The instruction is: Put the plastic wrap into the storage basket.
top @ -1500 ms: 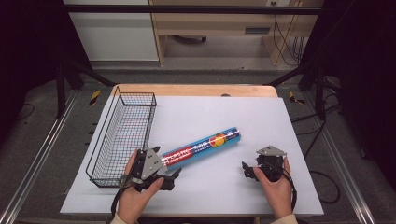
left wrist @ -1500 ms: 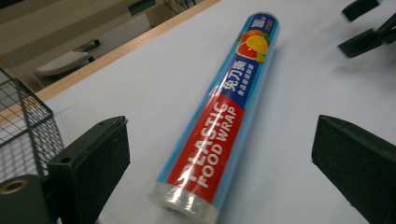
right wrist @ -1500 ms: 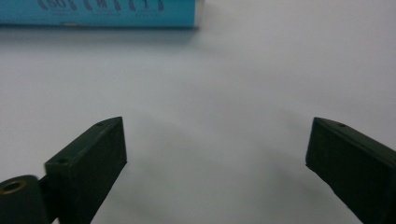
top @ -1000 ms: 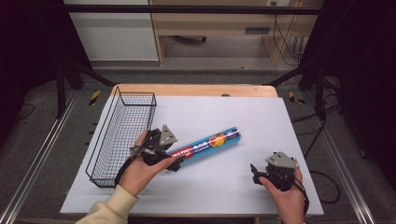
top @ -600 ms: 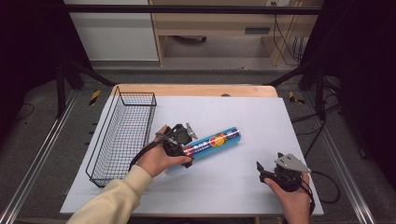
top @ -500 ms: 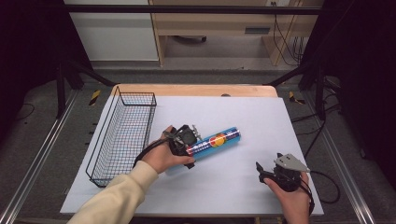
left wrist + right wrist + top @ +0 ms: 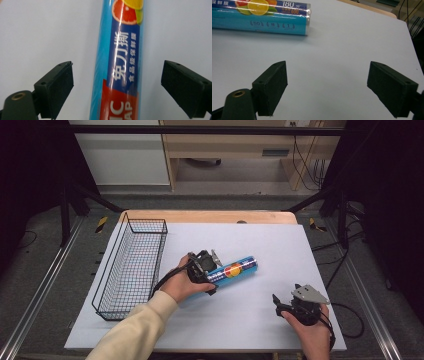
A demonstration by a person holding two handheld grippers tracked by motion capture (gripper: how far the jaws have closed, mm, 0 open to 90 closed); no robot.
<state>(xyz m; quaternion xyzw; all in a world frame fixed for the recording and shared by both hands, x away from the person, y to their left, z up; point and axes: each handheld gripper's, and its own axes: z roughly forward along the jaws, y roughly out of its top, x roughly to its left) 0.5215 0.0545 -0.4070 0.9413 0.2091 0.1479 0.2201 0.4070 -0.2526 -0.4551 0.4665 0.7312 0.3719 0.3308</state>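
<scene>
Between basket (image 7: 131,265) and mat edge, left gripper (image 7: 117,82) closing astride cling-film roll (image 7: 120,62), untouched, right gripper (image 7: 327,87) released over bare mat (image 7: 250,315)

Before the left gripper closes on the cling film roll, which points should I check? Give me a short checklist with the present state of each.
1. Roll lies between the left gripper's jaws: ok.
2. Roll is centred in the gap: ok, about the same gap on each side.
3. Pads press on the roll: not ok; the jaws have just been closing, but a gap remains on both sides.
4. Roll lies flat on the table: ok.
5. Right gripper is clear of the roll: ok, open over bare table.
6. Basket has room for the roll: ok, nothing lies in it.
</scene>
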